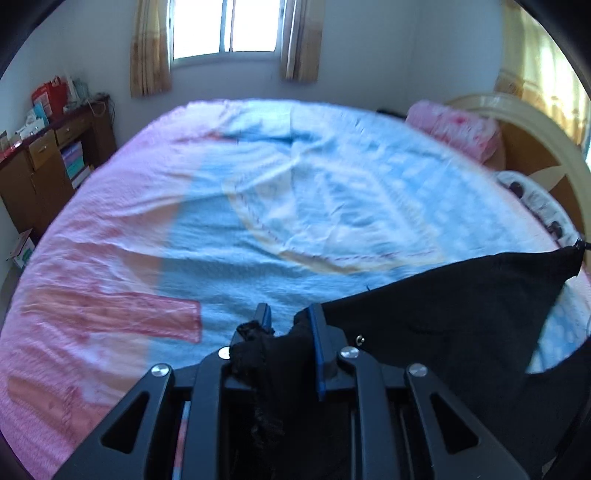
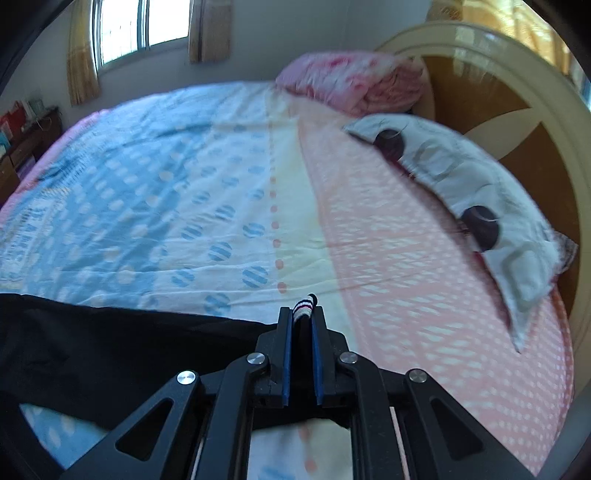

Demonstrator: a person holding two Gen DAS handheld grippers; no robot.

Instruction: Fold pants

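– Where were the black fabric pants (image 1: 461,314) at that moment?

– Held up above the blue-and-pink patterned bedsheet (image 1: 258,221), stretched between the two tools. The left tongs (image 1: 288,325) had a bunched wad of dark cloth pinched between the blue pads; the right tongs (image 2: 303,325) were pressed together on a corner with a small striped tag sticking out past the tips.

– What could have gone wrong?

– The right hold looked thin – only an edge sat between the pads, so a sharp tug could have pulled it free and dropped that side onto the bed. On the left, the crumpled bunch might have hidden extra layers, and a fold made from there would likely have come out crooked.

– And the pose?

– Both tools pointed forward across the bed toward the far window (image 1: 225,26), roughly level, well apart – the cloth spanned the gap, sagging at its near edge.
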